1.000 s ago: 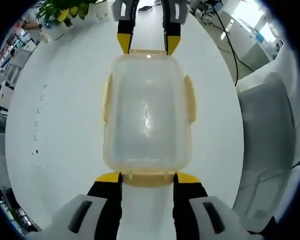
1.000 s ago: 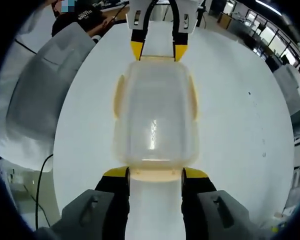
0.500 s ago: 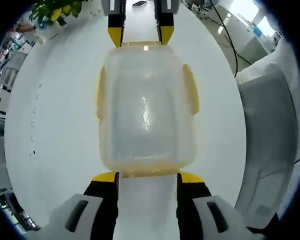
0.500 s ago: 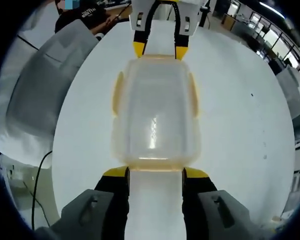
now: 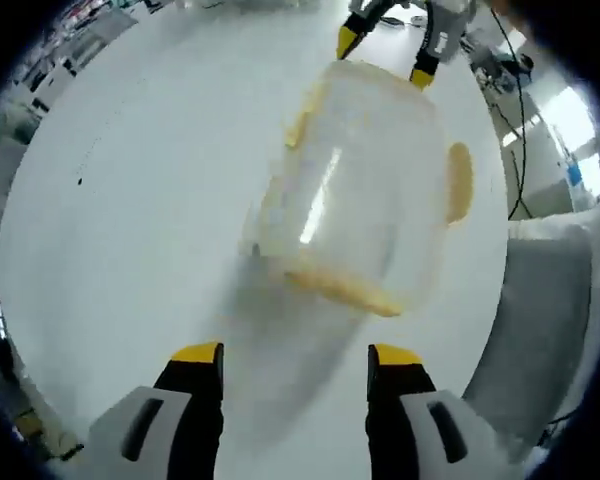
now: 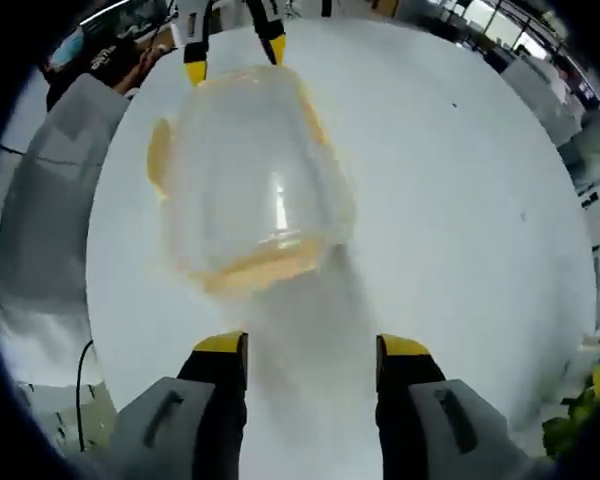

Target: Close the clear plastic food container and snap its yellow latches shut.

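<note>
Clear container (image 5: 365,190) with yellow latches (image 5: 459,182) on the white table (image 5: 130,230), ahead of and apart from the left gripper (image 5: 295,352), jaws spread, right gripper (image 6: 312,345) likewise parted, container beyond its tips

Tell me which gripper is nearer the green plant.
Right. The right gripper has the green plant just off its side; the left gripper is beyond the container.
</note>
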`<move>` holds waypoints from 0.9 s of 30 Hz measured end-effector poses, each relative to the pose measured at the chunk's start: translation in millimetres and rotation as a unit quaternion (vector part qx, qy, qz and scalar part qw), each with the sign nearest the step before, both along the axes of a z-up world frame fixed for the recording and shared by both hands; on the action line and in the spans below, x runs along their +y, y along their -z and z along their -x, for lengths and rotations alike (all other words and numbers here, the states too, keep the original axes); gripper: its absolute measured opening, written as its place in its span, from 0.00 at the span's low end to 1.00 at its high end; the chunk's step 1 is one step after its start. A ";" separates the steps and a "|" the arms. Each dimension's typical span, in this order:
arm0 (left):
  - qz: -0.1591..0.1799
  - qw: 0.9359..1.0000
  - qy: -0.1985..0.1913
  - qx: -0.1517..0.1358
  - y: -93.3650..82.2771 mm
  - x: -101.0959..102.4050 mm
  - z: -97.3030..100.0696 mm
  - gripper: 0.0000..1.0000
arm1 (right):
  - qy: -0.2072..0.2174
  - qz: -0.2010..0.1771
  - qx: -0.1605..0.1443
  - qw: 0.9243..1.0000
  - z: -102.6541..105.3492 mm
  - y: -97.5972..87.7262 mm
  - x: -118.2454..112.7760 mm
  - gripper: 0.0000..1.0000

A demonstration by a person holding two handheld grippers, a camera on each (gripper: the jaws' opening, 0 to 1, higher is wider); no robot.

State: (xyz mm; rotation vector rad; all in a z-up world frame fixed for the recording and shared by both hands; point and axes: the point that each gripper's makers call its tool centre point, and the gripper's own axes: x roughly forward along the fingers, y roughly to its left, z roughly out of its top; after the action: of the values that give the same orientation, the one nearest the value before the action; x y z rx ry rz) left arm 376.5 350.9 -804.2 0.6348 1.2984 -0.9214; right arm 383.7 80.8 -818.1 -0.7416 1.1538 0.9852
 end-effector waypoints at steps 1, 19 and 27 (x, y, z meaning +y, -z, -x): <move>0.021 0.999 -0.026 0.008 -3.3 -2.3 1.2 0.57 | 0.021 0.001 0.008 1.000 0.3 0.1 -5.1 0.47; 0.231 0.874 -0.405 0.137 -37.6 -47.0 11.9 0.52 | 0.460 -0.351 0.208 0.789 -15.0 -82.4 35.3 0.39; 0.218 0.871 -0.414 0.152 -26.9 -59.5 18.6 0.38 | 0.407 -0.289 0.248 0.830 7.8 -57.9 56.9 0.35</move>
State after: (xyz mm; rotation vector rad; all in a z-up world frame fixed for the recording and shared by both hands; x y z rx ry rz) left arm 357.8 291.3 -777.3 -0.4384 1.3874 -0.5536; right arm 375.9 137.6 -760.2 0.5262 1.3295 0.7147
